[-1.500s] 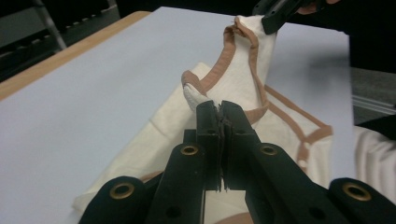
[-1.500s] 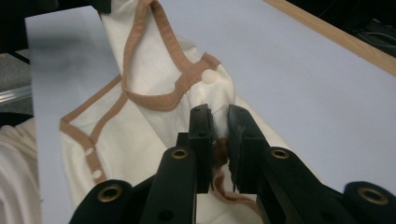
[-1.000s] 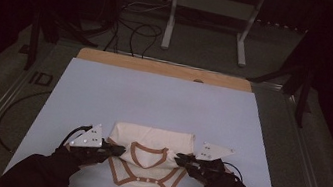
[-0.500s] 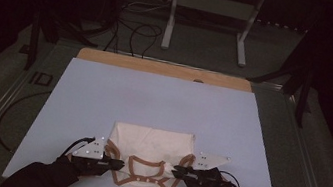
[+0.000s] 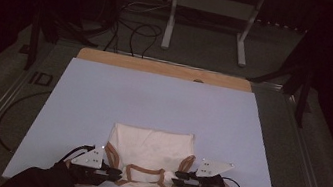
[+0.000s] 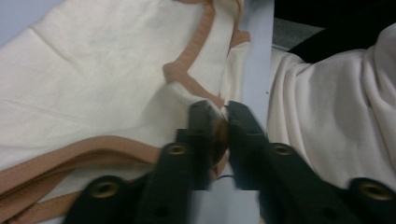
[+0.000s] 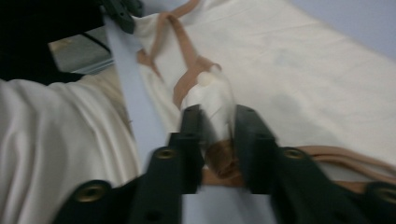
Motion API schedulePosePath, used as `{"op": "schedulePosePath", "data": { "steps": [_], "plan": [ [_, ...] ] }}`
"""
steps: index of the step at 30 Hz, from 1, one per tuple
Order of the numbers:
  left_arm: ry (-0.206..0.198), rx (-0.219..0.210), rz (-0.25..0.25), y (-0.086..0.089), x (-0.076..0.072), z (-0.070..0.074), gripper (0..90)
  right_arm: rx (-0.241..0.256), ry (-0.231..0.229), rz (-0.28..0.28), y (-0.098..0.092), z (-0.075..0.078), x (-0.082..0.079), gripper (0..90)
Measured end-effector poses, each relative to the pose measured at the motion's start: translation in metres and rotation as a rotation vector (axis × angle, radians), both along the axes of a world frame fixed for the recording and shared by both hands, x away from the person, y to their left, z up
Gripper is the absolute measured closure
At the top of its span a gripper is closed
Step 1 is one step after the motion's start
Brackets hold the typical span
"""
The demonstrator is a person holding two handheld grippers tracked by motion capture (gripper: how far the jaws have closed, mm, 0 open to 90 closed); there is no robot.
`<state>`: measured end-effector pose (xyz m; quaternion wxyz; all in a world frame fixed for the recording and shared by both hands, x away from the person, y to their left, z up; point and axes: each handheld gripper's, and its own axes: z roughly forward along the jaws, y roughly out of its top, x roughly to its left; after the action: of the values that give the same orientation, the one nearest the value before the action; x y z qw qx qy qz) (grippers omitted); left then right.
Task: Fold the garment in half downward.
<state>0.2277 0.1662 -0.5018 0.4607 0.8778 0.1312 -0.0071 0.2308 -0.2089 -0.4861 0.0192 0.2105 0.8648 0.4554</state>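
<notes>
At the near edge of the pale surface (image 5: 102, 103), a cream garment (image 5: 150, 149) with tan trim is pinched at each shoulder strap by the left hand-held gripper (image 6: 223, 122) and the right hand-held gripper (image 7: 218, 125), jaws pressed together on bunched cloth. It is judged light, soft and limp, so the bound trim offers the firmest hold, while its body lies flat farther up the surface.

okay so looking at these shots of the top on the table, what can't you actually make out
- Top: its near part hangs past the table edge, high view; forearms cover the rest.
- Left gripper: the pinched fabric between the jaws is in shadow.
- Right gripper: motion blur smears the trim it grips.
</notes>
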Motion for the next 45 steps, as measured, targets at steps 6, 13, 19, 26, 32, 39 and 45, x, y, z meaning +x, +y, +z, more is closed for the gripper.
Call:
{"op": "schedulePosePath", "data": {
  "steps": [6, 13, 19, 26, 32, 39, 45],
  "plan": [
    [0.003, -0.025, -0.013, 0.0, -0.002, 0.006, 47.4, 0.001, 0.005, 0.011, 0.002, -0.001, -0.001, 51.4],
    [0.009, -0.024, 0.041, 0.002, 0.003, 0.011, 17.6, 0.028, 0.024, -0.034, -0.001, 0.001, 0.004, 23.5],
    [-0.01, -0.035, 0.055, 0.003, 0.009, 0.014, 1.5, 0.026, -0.001, -0.052, -0.001, -0.002, 0.009, 13.7],
    [-0.04, -0.032, 0.073, 0.004, 0.018, 0.021, 0.3, 0.021, -0.032, -0.062, -0.005, 0.004, 0.017, 10.0],
    [-0.068, -0.043, 0.092, 0.004, 0.026, 0.029, 0.2, 0.035, -0.053, -0.084, -0.009, 0.011, 0.025, 10.0],
    [-0.089, -0.038, 0.125, 0.006, 0.039, 0.038, 0.3, 0.057, -0.103, -0.134, -0.014, 0.027, 0.041, 10.1],
    [-0.107, -0.037, 0.164, 0.01, 0.052, 0.045, 0.3, 0.058, -0.138, -0.169, -0.015, 0.036, 0.059, 10.0]
  ]
}}
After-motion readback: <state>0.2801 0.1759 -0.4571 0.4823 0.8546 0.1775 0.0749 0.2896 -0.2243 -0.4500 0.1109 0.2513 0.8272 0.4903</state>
